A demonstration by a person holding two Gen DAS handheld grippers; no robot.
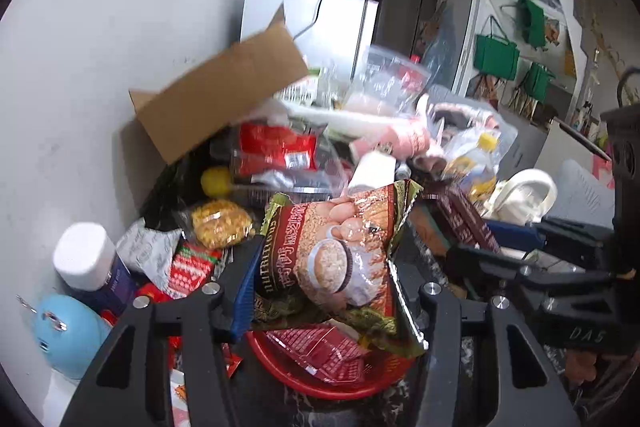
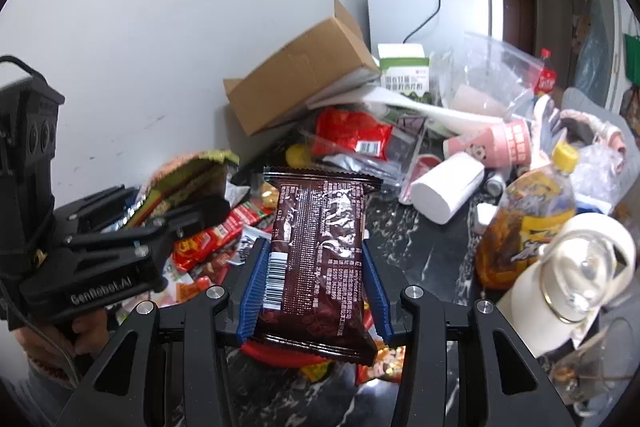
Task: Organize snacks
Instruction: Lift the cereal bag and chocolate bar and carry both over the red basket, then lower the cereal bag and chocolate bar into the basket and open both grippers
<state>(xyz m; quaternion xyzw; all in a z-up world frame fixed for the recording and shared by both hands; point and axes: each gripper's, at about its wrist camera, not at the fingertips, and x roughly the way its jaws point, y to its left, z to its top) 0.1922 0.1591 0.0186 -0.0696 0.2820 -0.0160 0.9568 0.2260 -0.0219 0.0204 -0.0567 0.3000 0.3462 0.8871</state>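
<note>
My left claw [image 1: 320, 291] is clamped on an oat bag [image 1: 340, 251], and my right claw [image 2: 316, 291] squeezes a brown pack [image 2: 316, 259]. Both hang over the red basket [image 1: 320, 383], which holds one red pack [image 1: 320, 351]. Most snacks lie loose behind, so I think I've barely started.

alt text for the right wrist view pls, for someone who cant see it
The right gripper clamps a dark brown snack packet between its blue pads, above a cluttered dark marble counter. The left gripper, at left, holds a green-edged packet; a cardboard box lies behind.
</note>
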